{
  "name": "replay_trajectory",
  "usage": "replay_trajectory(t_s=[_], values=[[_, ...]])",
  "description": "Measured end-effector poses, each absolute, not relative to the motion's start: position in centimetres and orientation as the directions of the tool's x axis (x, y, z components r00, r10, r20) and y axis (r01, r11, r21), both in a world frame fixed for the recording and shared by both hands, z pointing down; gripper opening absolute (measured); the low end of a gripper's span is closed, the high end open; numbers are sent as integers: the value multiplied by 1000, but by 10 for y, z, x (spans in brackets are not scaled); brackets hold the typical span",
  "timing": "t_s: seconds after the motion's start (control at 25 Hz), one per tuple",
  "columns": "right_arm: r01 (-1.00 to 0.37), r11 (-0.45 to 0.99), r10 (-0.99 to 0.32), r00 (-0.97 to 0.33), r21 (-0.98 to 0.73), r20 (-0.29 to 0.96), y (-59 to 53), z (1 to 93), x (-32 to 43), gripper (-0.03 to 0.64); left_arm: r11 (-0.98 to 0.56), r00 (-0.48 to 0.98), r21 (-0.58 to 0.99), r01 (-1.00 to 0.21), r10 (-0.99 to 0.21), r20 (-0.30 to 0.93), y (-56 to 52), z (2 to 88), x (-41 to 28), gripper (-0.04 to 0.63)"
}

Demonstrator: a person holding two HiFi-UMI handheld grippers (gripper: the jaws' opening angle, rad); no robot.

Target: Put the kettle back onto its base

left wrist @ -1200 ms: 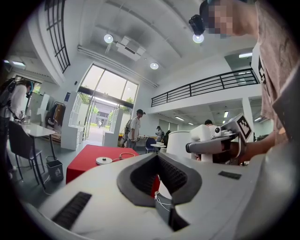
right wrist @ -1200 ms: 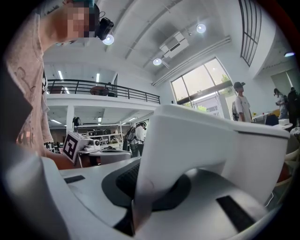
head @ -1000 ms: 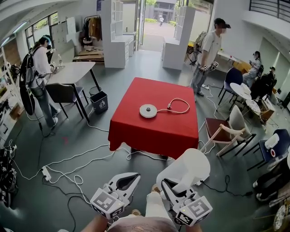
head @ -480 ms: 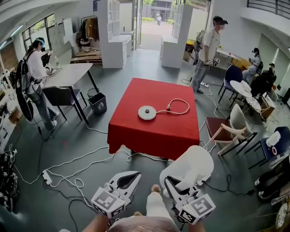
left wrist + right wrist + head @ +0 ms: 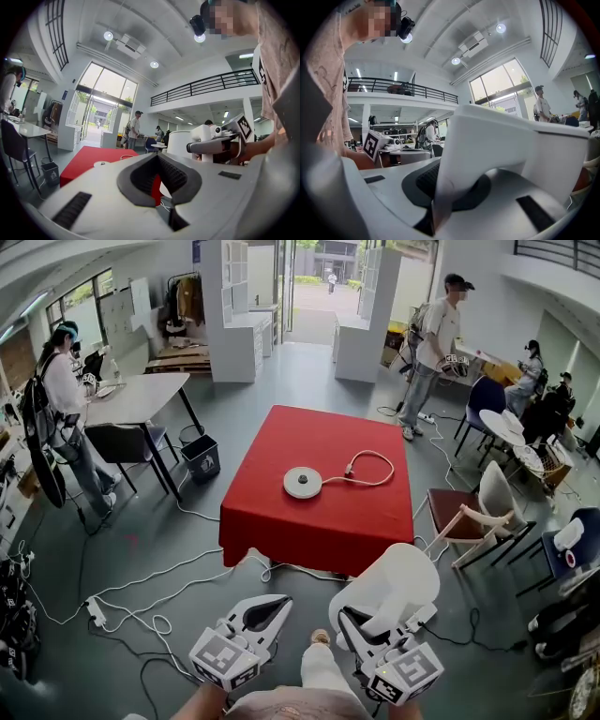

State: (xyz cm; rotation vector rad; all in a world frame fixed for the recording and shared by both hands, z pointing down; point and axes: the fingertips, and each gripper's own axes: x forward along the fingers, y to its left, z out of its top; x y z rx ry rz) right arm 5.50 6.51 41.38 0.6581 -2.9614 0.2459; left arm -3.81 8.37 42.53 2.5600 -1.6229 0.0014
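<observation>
The right gripper (image 5: 349, 622) was clamped on the white kettle (image 5: 394, 585), apparently by its handle, close to the person. The base (image 5: 303, 482) sat on the red table (image 5: 281, 521), well ahead of the kettle. The left gripper (image 5: 270, 607) was closed and empty.

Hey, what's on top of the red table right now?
Only the round kettle base and its looped cord on the red cloth. The tabletop itself is covered by that cloth.
</observation>
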Motion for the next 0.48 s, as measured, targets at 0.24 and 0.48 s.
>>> replay_trajectory(t_s=[0.24, 0.48], values=[[-409, 901, -394, -911, -144, 127, 30, 410, 46, 57, -412, 418, 86, -907, -906, 70, 47, 421, -46, -3], [-373, 918, -359, -926, -136, 121, -13, 405, 37, 57, -396, 401, 78, -915, -913, 69, 5, 413, -53, -3]])
